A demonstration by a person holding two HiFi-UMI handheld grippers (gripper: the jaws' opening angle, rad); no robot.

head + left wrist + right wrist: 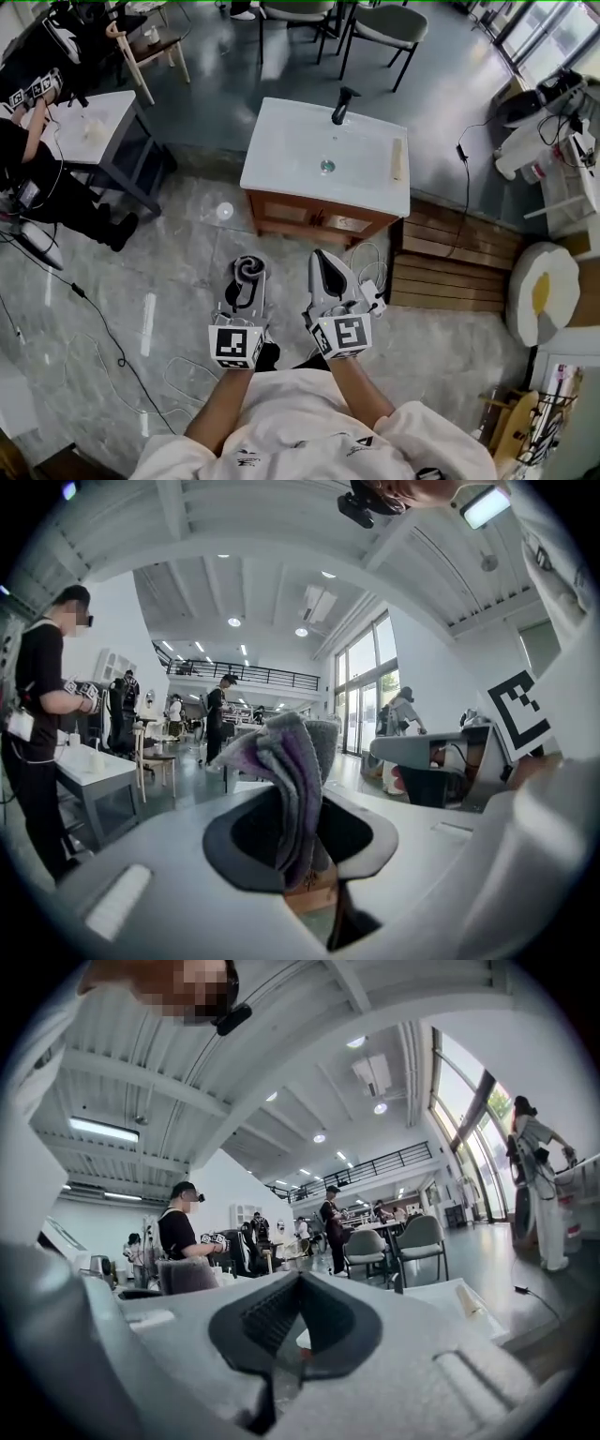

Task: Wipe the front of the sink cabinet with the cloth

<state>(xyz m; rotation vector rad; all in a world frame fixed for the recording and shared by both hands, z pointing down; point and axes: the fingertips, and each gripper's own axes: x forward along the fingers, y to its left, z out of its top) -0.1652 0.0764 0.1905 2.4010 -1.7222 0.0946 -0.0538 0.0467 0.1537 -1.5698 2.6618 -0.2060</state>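
The sink cabinet (314,217) stands ahead of me, with a white basin top (281,159), a black faucet (343,105) and a brown wooden front. My left gripper (247,274) is held low in front of it, shut on a grey and purple cloth (249,268). In the left gripper view the folded cloth (286,775) sticks up from between the pads of that gripper (302,841). To its right, my right gripper (324,267) is shut with nothing in it, its pads together in the right gripper view (295,1326). Both grippers are short of the cabinet front.
A slatted wooden platform (457,261) lies right of the cabinet. White cables (370,258) trail on the floor by its base. At the left are a grey table (108,117) and a person in black (37,187). Chairs (389,28) stand behind the sink.
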